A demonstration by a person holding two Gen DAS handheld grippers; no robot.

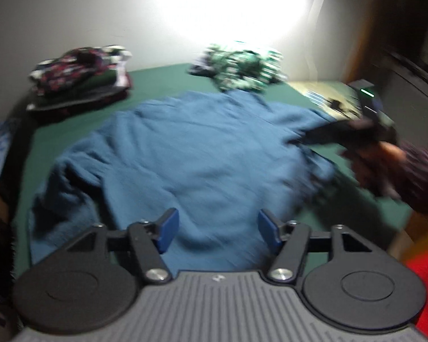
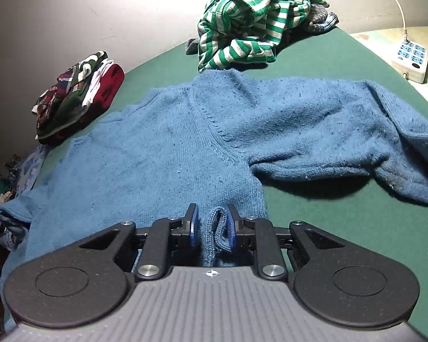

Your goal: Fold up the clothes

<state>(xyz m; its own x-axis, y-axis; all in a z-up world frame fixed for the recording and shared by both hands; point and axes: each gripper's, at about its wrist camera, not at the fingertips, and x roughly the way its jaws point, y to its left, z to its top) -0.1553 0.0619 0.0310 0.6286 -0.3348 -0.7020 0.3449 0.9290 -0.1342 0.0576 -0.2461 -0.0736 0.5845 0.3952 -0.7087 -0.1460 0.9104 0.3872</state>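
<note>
1. Lying flat on the green table (image 2: 314, 57), our blue sweater (image 2: 168, 148) shows a V-neck and one sleeve stretched right.
2. Its knit looks coarse, pilled, with a ribbed hem.
3. Our right gripper (image 2: 212, 225) stands narrow; a fold of hem sits between its blue pads, touching the right one; we cannot tell if it is pinched.
4. Our left gripper (image 1: 218, 229) gapes wide above the sweater, holding nothing.
5. A crumpled striped shirt (image 2: 242, 22) lies far; a neat folded pile (image 2: 77, 94) sits far left; a white power strip (image 2: 411, 59) rests far right.
</note>
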